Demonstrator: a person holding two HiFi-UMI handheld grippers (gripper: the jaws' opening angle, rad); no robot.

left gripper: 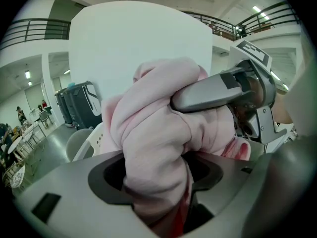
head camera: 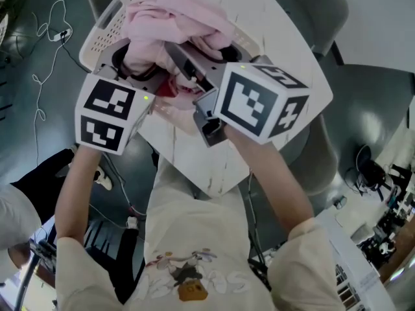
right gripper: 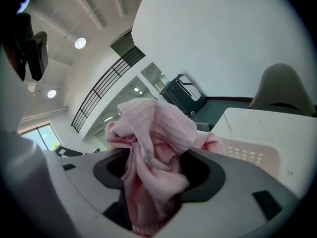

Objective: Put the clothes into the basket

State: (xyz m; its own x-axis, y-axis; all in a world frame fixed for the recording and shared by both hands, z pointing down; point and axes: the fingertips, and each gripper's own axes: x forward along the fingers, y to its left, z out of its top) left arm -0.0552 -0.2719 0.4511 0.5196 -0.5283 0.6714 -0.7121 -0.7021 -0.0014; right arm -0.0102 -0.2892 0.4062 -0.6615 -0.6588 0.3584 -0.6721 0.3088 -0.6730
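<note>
The left gripper (head camera: 134, 60) and right gripper (head camera: 185, 62) together hold 1 bundle of pink clothes (head camera: 175, 21) over the open top of the white perforated laundry basket (head camera: 104, 31), which stands on the white tabletop (head camera: 188, 164). Each gripper's fingers stand partly apart, clamped on a thick wad of the fabric.

Dark grey glossy floor (head camera: 39, 141), thin white cable (head camera: 41, 78) looped across it. White marble-veined table (head camera: 214, 167), grey shell chairs (head camera: 311, 5) close round it. Large plain white wall (right gripper: 223, 38). Upper gallery with dark railing (left gripper: 34, 31). Round ceiling lights (right gripper: 79, 43) lit. Dark cabinet-like unit (left gripper: 79, 105) on floor beside wall. Bright window (right gripper: 34, 135) low at left in right gripper view.
</note>
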